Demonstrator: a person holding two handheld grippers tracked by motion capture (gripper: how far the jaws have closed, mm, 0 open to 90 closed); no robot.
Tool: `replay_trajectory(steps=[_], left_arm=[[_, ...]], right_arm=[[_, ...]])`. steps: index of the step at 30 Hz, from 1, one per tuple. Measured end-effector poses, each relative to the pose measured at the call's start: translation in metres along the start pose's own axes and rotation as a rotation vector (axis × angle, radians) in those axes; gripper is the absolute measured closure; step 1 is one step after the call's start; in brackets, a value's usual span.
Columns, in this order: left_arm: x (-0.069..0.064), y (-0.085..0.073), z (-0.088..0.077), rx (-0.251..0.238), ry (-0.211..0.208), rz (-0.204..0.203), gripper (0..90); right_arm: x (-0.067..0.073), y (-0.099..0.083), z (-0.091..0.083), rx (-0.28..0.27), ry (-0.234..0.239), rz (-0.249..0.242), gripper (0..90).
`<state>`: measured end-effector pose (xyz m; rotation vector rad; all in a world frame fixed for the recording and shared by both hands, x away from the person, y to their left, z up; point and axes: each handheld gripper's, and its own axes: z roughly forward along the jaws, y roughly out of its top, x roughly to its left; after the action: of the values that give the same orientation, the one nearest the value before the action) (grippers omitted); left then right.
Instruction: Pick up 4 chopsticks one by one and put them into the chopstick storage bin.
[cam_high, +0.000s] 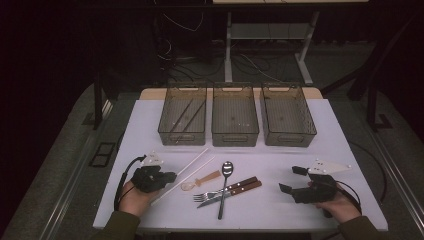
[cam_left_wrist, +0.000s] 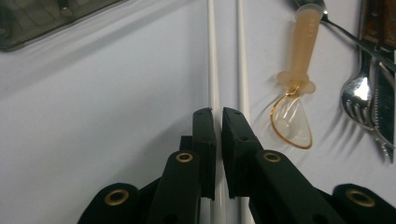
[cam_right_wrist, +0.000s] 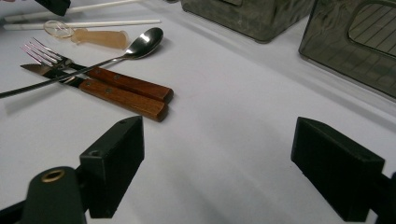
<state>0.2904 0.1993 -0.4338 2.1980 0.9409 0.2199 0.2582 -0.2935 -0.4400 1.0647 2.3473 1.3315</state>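
Gripping one white chopstick (cam_left_wrist: 214, 70) between its nearly closed fingers (cam_left_wrist: 205, 140), the left gripper (cam_high: 167, 176) sits at the near left of the desk (cam_high: 150, 115), the stick running on between the pads and away across the white top. A second chopstick (cam_left_wrist: 242, 60) lies just beside it on the right, loose on the desk. Right of the pair lies a small clear spoon (cam_high: 200, 180) with a peach handle, and past it a fork (cam_high: 220, 192) and knife (cam_high: 235, 191) with brown wooden handles lie side by side, a steel spoon (cam_high: 224, 182) laid across them. At the near right the right gripper (cam_high: 291, 180) rests in the other hand, its fingers (cam_right_wrist: 116, 158) wide apart with only bare desk between them. Along the far edge stand three smoky bins (cam_high: 235, 135) in a row; the left one holds dark sticks.
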Motion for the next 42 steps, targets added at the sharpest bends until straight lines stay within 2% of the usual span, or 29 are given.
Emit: replay_trajectory(steps=[10, 23, 29, 31, 36, 42], left_arm=[[0.001, 0.008, -0.007, -0.013, -0.029, -0.013, 84.1], [0.002, 0.024, -0.018, -0.054, -0.048, 0.009, 84.0], [0.004, 0.031, -0.021, -0.069, -0.044, -0.002, 84.1], [0.005, 0.034, -0.022, -0.072, -0.041, -0.006, 84.1], [0.009, 0.042, -0.024, -0.086, -0.039, -0.011, 84.1], [0.013, 0.055, -0.025, -0.108, -0.041, -0.012, 84.0]], right_arm=[[0.0, 0.0, 0.0, -0.002, -0.003, 0.004, 17.4], [-0.001, 0.0, 0.0, -0.01, -0.006, 0.009, 17.4], [-0.002, 0.001, 0.001, -0.04, -0.034, 0.019, 17.4], [-0.003, 0.002, 0.001, -0.044, -0.045, 0.027, 14.5], [-0.004, 0.001, 0.003, -0.04, -0.062, 0.049, 14.4], [-0.005, -0.001, 0.005, -0.045, -0.082, 0.05, 14.3]])
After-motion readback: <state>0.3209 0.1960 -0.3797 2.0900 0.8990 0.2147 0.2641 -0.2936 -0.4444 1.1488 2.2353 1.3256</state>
